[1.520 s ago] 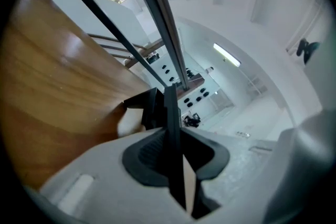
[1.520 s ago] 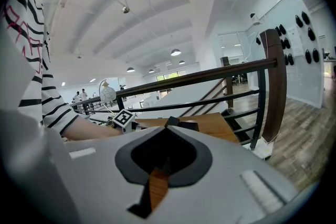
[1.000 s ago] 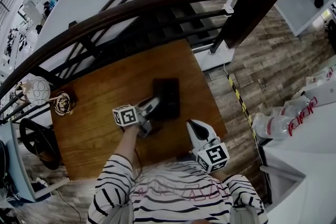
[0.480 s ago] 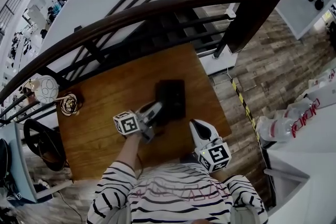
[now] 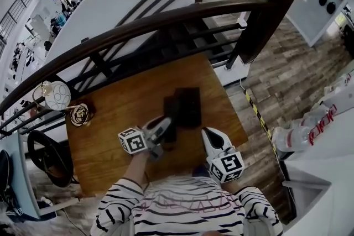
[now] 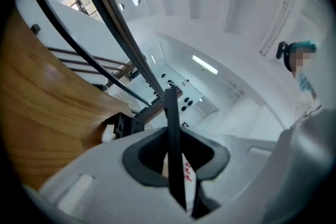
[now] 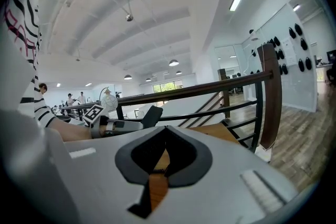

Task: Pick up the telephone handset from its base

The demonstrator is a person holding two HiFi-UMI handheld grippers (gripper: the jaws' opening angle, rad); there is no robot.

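Observation:
The black telephone base [image 5: 191, 103] lies on the wooden table [image 5: 110, 110]. My left gripper [image 5: 163, 129] is shut on the black handset [image 5: 170, 119], held just left of the base and raised off it. Seen edge-on in the left gripper view, the handset [image 6: 172, 123] is a thin dark bar clamped between the jaws of the left gripper [image 6: 176, 165]. My right gripper [image 5: 210, 140] hovers at the table's near edge, right of the base, shut and with nothing in it. In the right gripper view the right gripper [image 7: 167, 131] looks across at the handset [image 7: 151, 115].
A dark curved wooden railing [image 5: 166, 16] runs round the table's far side. A white globe lamp [image 5: 57, 95] stands at the far left corner. A black round seat [image 5: 47, 155] is at the left. Bottles [image 5: 298, 132] lie on a white table to the right.
My left gripper has risen with the handset, which now sits clear of the base. The right gripper has moved slightly forward and up.

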